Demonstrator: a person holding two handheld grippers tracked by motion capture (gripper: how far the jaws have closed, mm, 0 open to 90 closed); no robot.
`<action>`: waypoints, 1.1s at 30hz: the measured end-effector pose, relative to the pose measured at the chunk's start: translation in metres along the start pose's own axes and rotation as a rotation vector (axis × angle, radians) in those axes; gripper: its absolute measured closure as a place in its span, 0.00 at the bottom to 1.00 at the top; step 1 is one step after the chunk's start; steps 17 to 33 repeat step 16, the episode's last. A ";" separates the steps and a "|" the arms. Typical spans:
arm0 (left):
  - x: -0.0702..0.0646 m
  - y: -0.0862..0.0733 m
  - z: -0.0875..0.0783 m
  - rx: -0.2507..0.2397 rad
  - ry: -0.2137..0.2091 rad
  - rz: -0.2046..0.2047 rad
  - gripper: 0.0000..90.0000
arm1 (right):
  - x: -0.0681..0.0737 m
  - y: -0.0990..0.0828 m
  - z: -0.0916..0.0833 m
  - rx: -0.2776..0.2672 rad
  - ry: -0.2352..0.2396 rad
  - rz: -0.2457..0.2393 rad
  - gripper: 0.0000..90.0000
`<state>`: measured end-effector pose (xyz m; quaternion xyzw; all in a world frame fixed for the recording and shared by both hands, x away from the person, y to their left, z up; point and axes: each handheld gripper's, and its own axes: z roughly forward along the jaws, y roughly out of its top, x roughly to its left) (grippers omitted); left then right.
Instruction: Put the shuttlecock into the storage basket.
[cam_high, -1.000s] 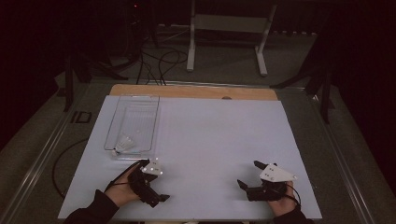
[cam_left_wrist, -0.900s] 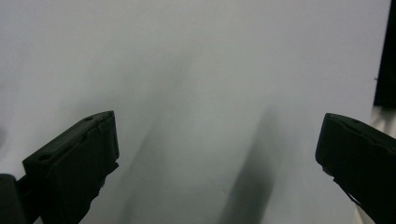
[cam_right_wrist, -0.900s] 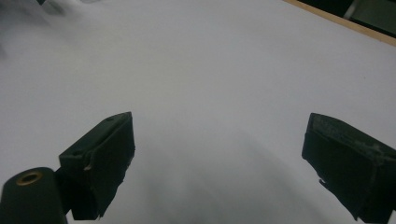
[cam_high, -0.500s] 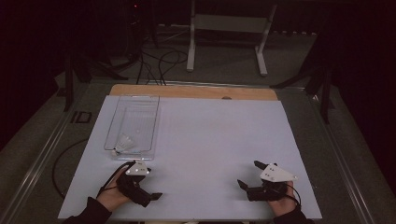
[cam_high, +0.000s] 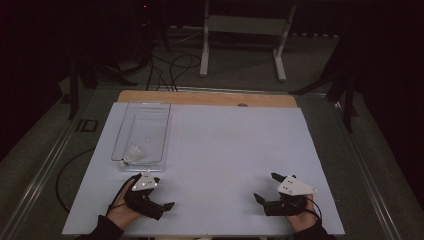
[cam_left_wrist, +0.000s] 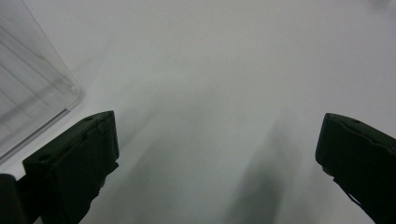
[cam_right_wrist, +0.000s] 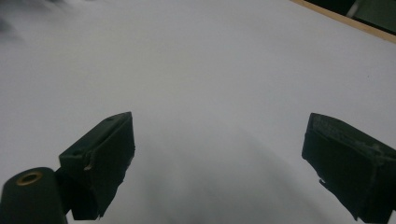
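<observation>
Since a second ago, the left gripper (cam_high: 159, 194) has been drawn back from the tray toward the near edge of the bench (cam_high: 225, 150); the small clear thing seen at it then is no longer there. Its fingers (cam_left_wrist: 74, 163) are seen spread wide apart over bare white surface, nothing between them. The right gripper (cam_high: 265, 187) has stayed at the near right, and its fingers (cam_right_wrist: 100, 158) are likewise held wide apart and empty. Both are gripped by the person's hands at the bottom of the high view. Just beyond the left gripper, a clear tray (cam_high: 155, 112) is set lengthwise on the bench's left side; its rounded corner is seen in the left gripper view. A small white shuttlecock (cam_high: 133, 154) is lying inside the tray at its near end. Farther off, a wooden strip (cam_high: 200, 97) is seen along the bench's far edge.
</observation>
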<state>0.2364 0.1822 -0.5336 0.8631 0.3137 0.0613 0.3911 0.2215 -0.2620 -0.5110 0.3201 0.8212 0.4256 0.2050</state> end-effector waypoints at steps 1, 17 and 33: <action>0.000 0.000 0.000 0.000 0.000 0.000 0.00 | 0.000 0.000 0.000 0.000 0.000 0.000 0.10; -0.004 0.000 0.002 -0.037 0.031 -0.005 0.00 | -0.001 0.000 -0.001 0.002 0.000 -0.002 0.10; -0.004 0.000 0.002 -0.037 0.031 -0.005 0.00 | -0.001 0.000 -0.001 0.002 0.000 -0.002 0.10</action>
